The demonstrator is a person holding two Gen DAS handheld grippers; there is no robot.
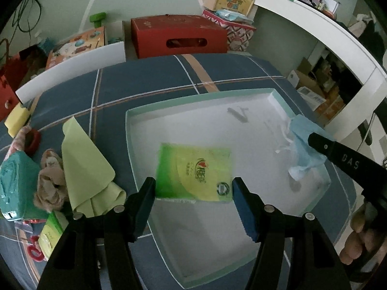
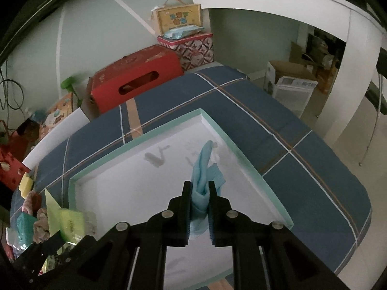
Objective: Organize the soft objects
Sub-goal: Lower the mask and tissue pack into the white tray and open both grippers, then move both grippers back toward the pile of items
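Observation:
My left gripper is shut on a green tissue pack and holds it over the white box with a mint rim. My right gripper is shut on a crumpled blue face mask above the same box; the mask also shows in the left wrist view, at the box's right rim. On the blue plaid cover left of the box lie a light green cloth, a teal tissue pack, a beige scrunchie and a yellow sponge.
A red cardboard box and patterned boxes stand behind the bed by the wall. A white board lines the far left edge. A white desk arcs at the right, with cartons beneath. A red ring lies at left.

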